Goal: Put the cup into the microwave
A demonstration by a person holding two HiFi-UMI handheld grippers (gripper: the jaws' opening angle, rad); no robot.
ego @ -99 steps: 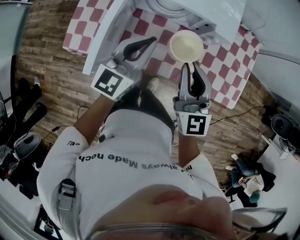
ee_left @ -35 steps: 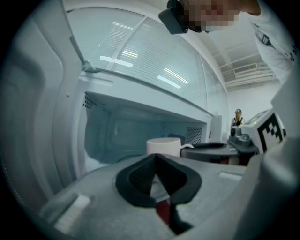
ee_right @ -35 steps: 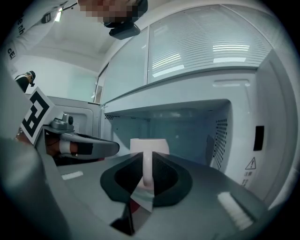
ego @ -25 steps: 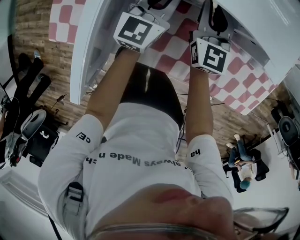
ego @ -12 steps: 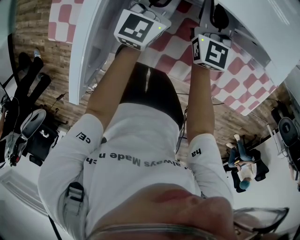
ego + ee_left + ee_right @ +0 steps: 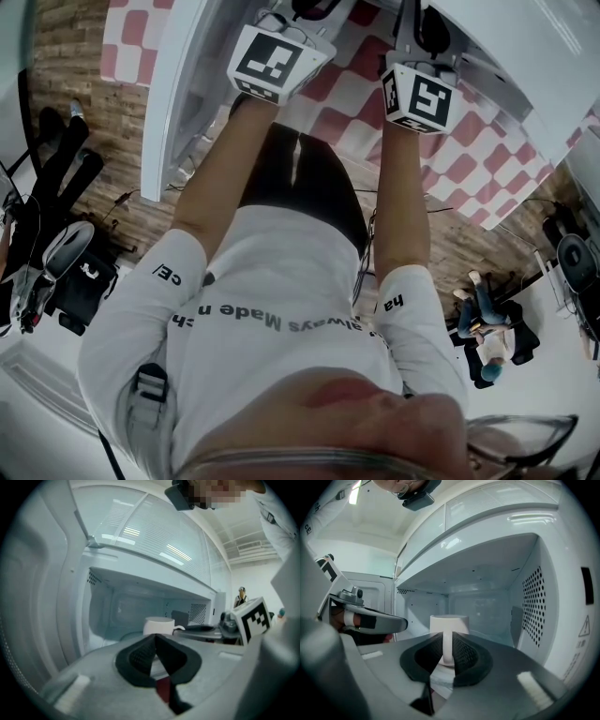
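A white cup (image 6: 449, 624) with a handle stands inside the open white microwave (image 6: 487, 604). My right gripper (image 6: 447, 645) is shut on the cup's handle, which runs upright between the two pads. In the left gripper view the same cup (image 6: 159, 625) shows beyond my left gripper (image 6: 154, 638). Its jaws meet at the tips with nothing between them, at the mouth of the microwave (image 6: 136, 604). The head view shows only both marker cubes, the left (image 6: 272, 58) and the right (image 6: 419, 97). The cup is hidden there.
The microwave door (image 6: 183, 84) hangs open on the left. A red and white checked cloth (image 6: 469, 159) covers the table under the microwave. Dark equipment (image 6: 47, 262) lies on the wooden floor (image 6: 84, 122) at the left, and a person (image 6: 487, 337) sits far right.
Four seconds ago the right gripper held the cup over the checked cloth. Both arms have since reached forward and the cup is inside the microwave. In the last second hardly anything moved.
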